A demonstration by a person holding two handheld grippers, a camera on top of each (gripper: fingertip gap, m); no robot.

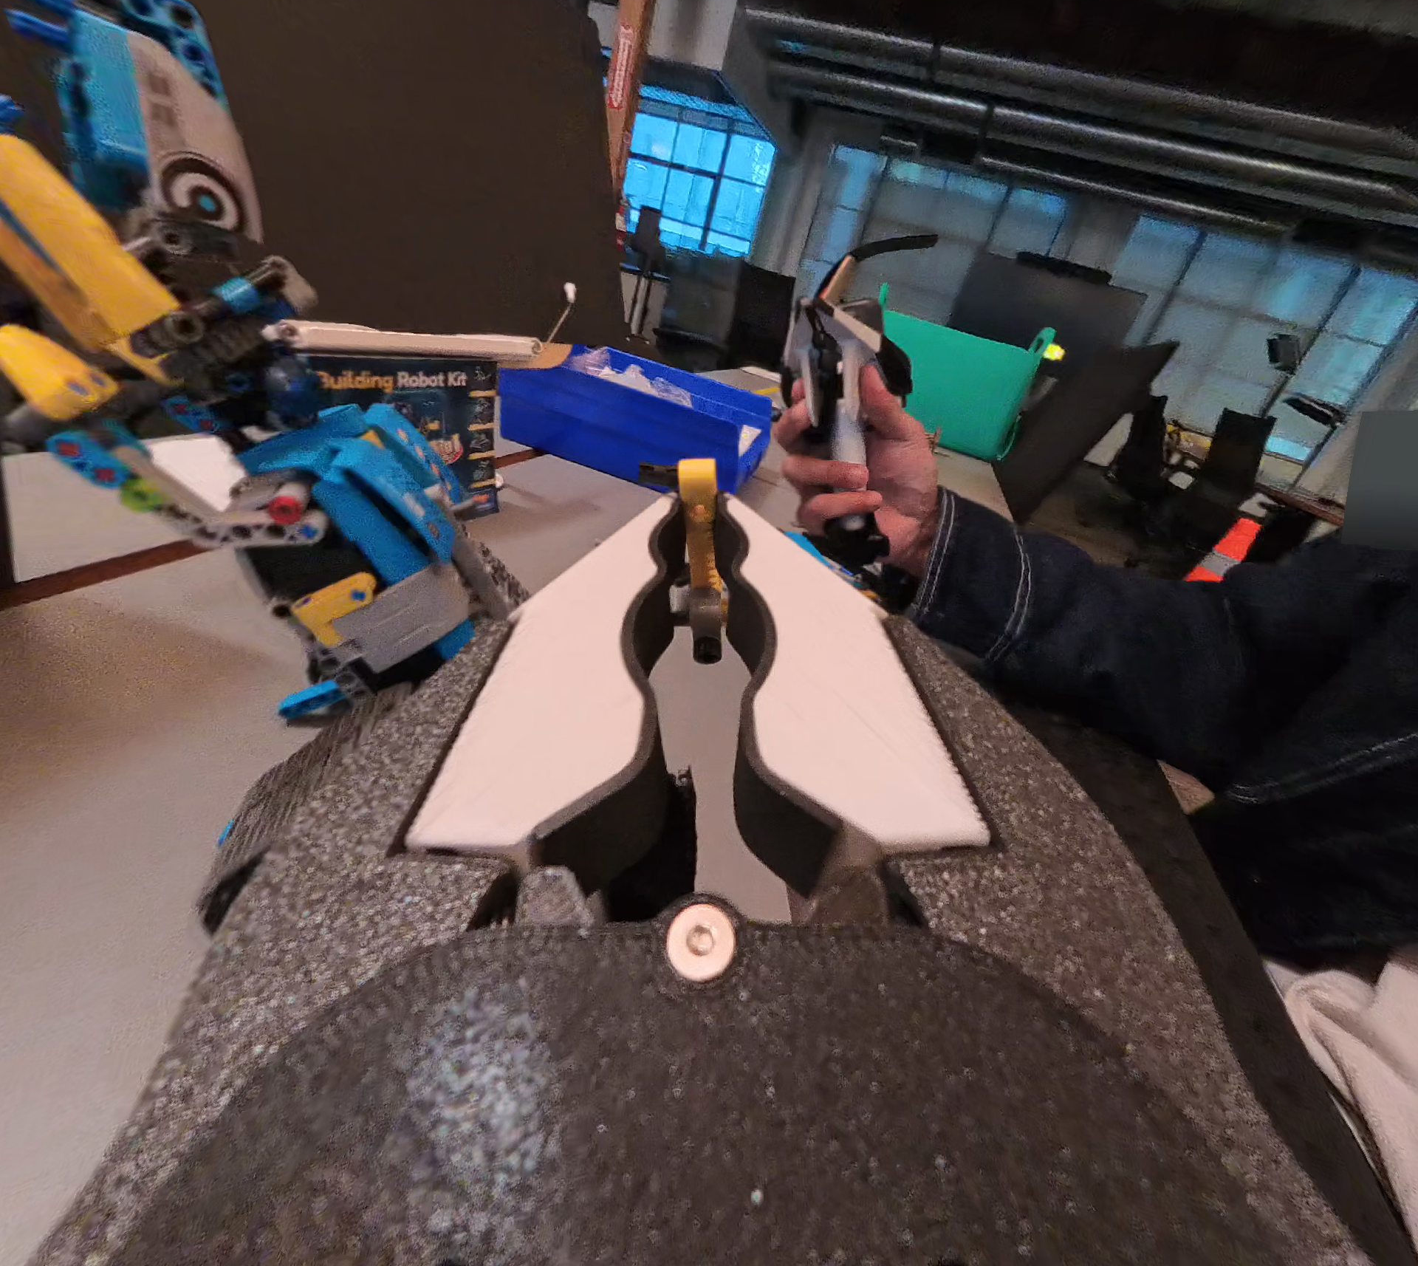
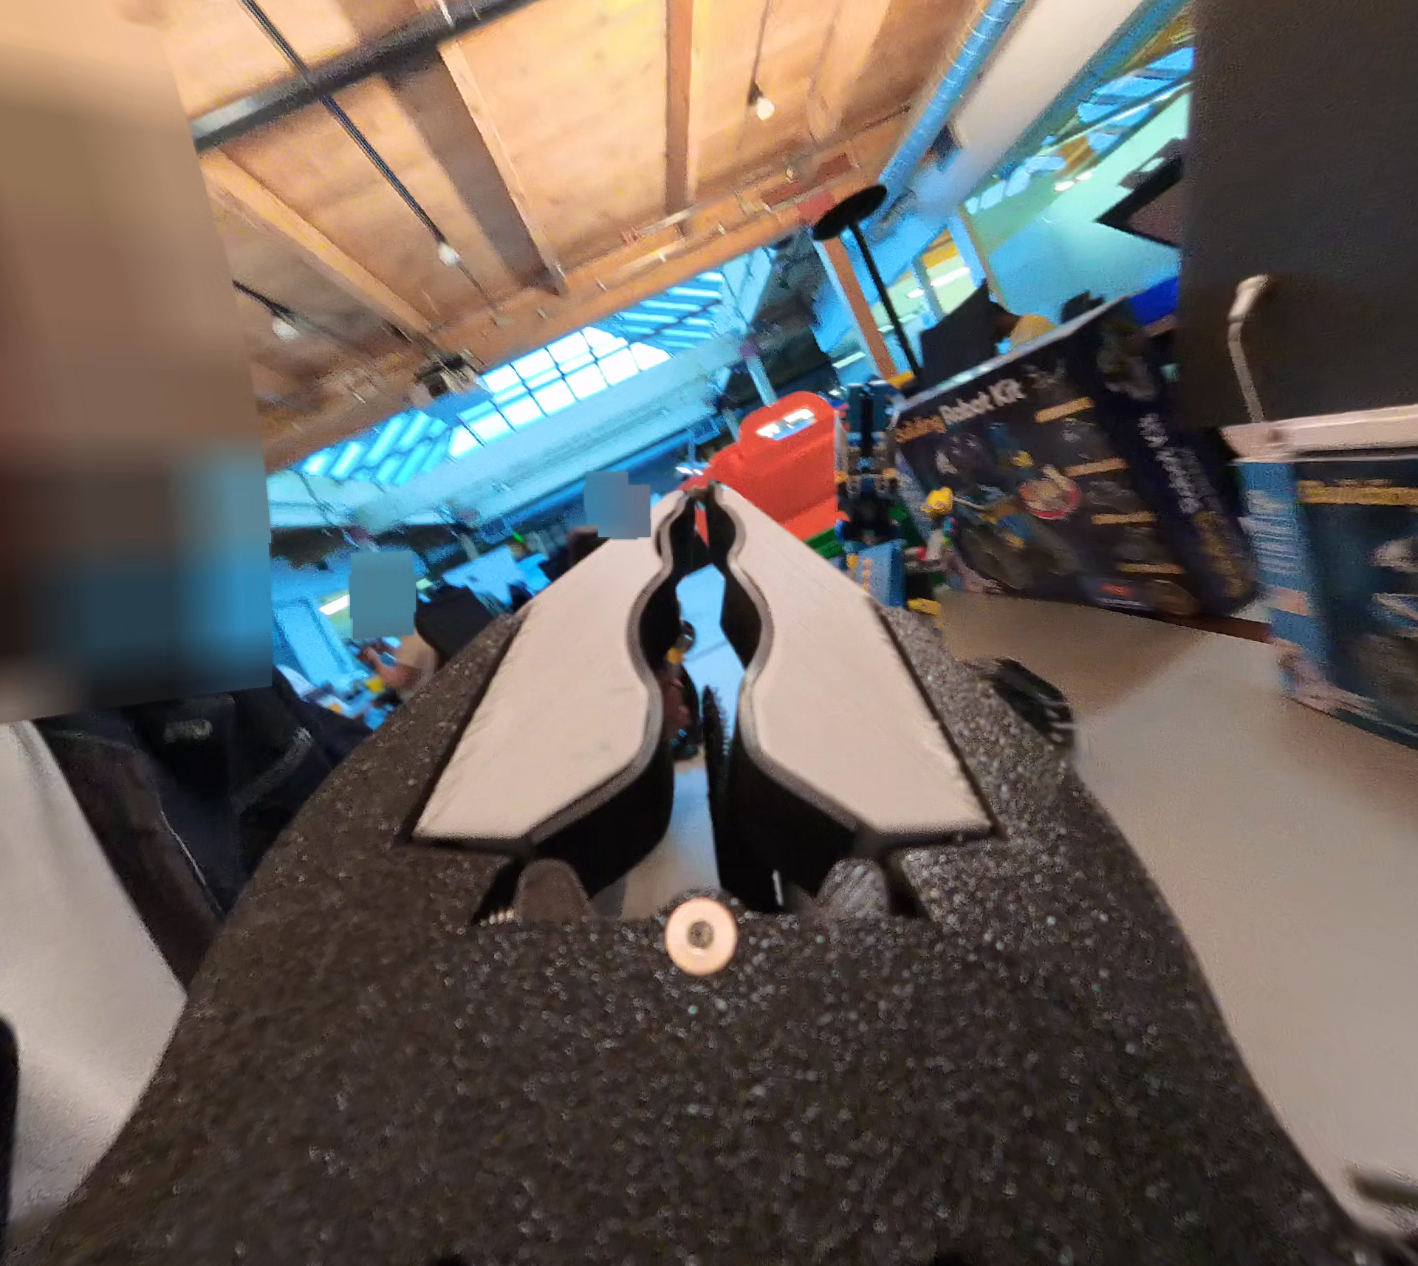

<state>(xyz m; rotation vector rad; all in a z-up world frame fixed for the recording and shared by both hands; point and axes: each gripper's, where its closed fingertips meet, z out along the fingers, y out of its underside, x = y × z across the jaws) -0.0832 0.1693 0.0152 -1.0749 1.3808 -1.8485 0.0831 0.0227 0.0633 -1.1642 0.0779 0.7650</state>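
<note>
My left gripper (image 1: 698, 500) is shut on a yellow building piece (image 1: 700, 531). The piece stands upright between the fingertips, with a grey connector (image 1: 707, 611) and a black pin at its lower end. A blue, yellow and grey building-block robot model (image 1: 345, 500) stands just to the left of it on the table (image 1: 115, 730). My right gripper (image 2: 700, 492) is tilted up toward the ceiling with its tips together. Small dark and yellow bits (image 2: 679, 661) show in the gap between its fingers, and I cannot tell if they are held. It also shows in the left wrist view (image 1: 836, 354), held in a hand.
A blue bin (image 1: 629, 416) with clear bags and a dark kit box (image 1: 407, 385) stand behind the model, before a black board (image 1: 384, 116). A green bin (image 1: 959, 385) is farther back. The kit box (image 2: 1074, 485) and another box (image 2: 1343, 577) stand to the right gripper's right.
</note>
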